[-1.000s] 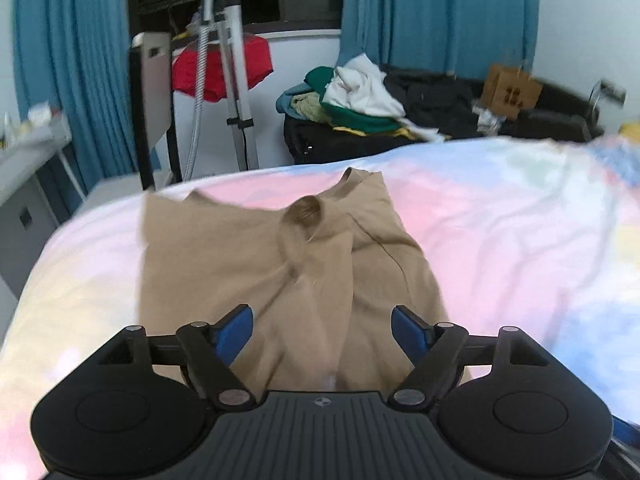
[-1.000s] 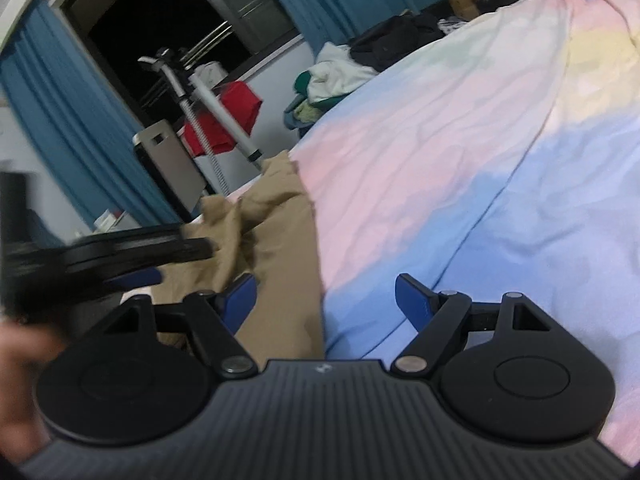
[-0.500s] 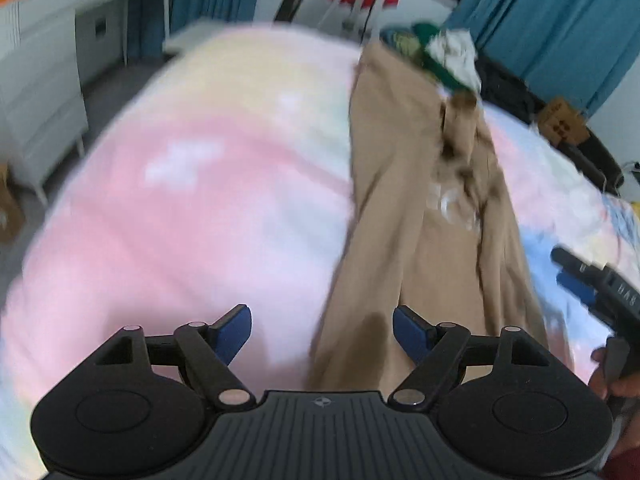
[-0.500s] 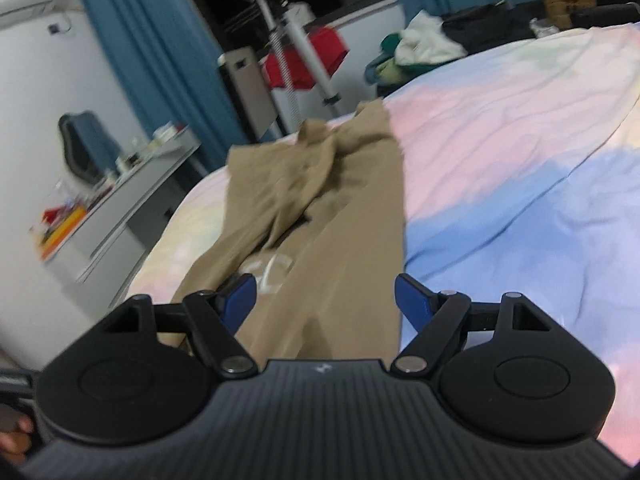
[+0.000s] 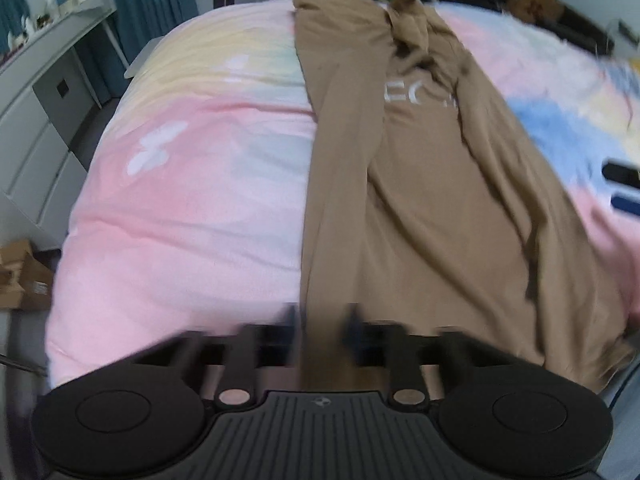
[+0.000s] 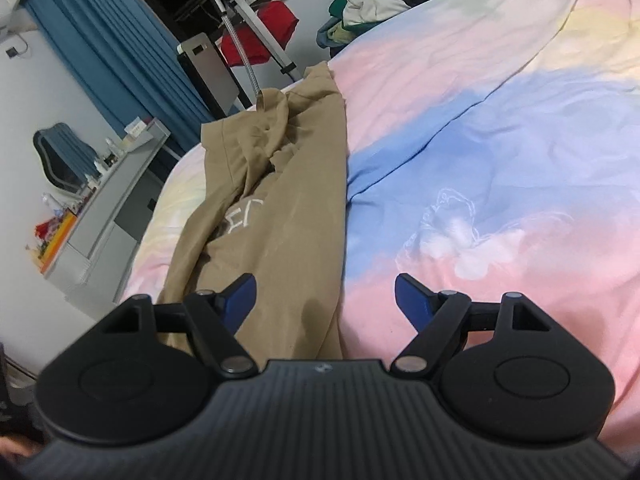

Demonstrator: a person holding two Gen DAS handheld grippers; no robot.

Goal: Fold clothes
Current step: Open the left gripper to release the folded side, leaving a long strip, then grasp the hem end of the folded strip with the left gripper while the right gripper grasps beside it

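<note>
left claw [image 5: 322,322]: blurred, narrowed onto near hem of tan shirt [image 5: 420,184]; full grip unclear.
right claw [image 6: 325,294]: spread wide, empty, over shirt's right edge.
shirt: stretched lengthwise ahead on pastel bed [image 5: 192,208], sleeves folded in.
advice: pinch both hem corners level, lift together.
containers: none visible.
</note>
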